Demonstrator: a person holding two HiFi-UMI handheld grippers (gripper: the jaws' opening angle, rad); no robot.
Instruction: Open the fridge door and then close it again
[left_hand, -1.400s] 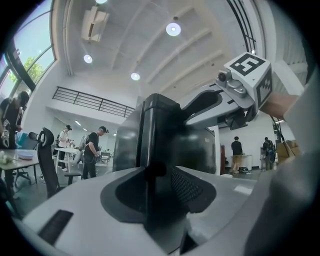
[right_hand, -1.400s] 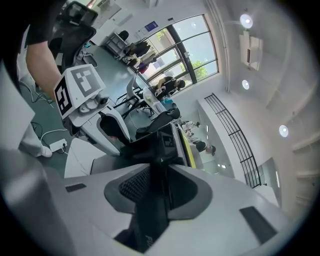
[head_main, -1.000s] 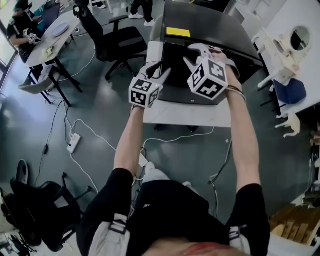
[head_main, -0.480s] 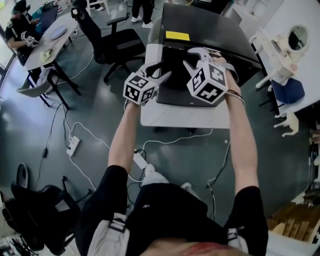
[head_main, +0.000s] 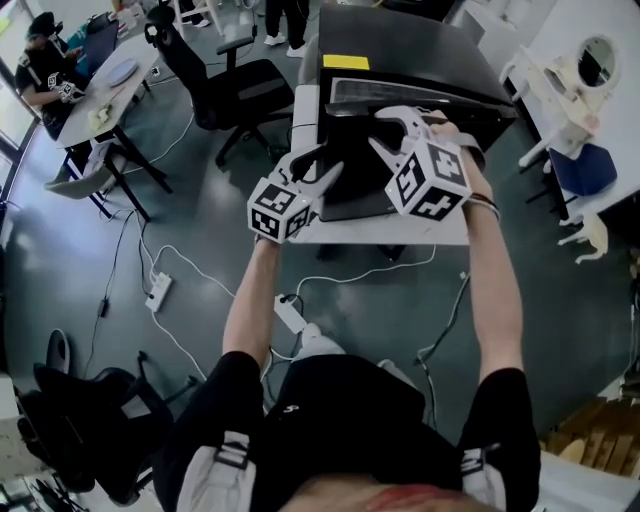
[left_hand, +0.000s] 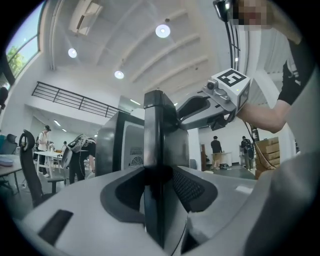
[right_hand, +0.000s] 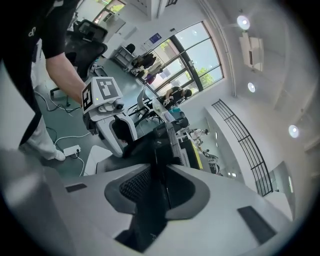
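Grey floor (head_main: 570, 310) surrounds a white table (head_main: 400, 230) bearing the black fridge (head_main: 410, 50), far centre. The left gripper (head_main: 316, 162), jaws just closing, and the right gripper (head_main: 384, 130), jaws just easing wider, both clamp its door (head_main: 350, 195). The door is probably stiff, smooth and weighty, best held at its free edge.

Bright, even indoor light. Round white ceiling lamps (left_hand: 162, 31) flare in the left gripper view; tall glass windows (right_hand: 194, 52) burn pale in the right. Shadows on the dark grey floor (head_main: 200, 230) are soft. Fisheye bending everywhere, black corners, blurred near foreground.

Grey floor (head_main: 80, 270), office chair (head_main: 238, 82), white table (head_main: 105, 90), ceiling lights (left_hand: 162, 31), windows (right_hand: 196, 54)
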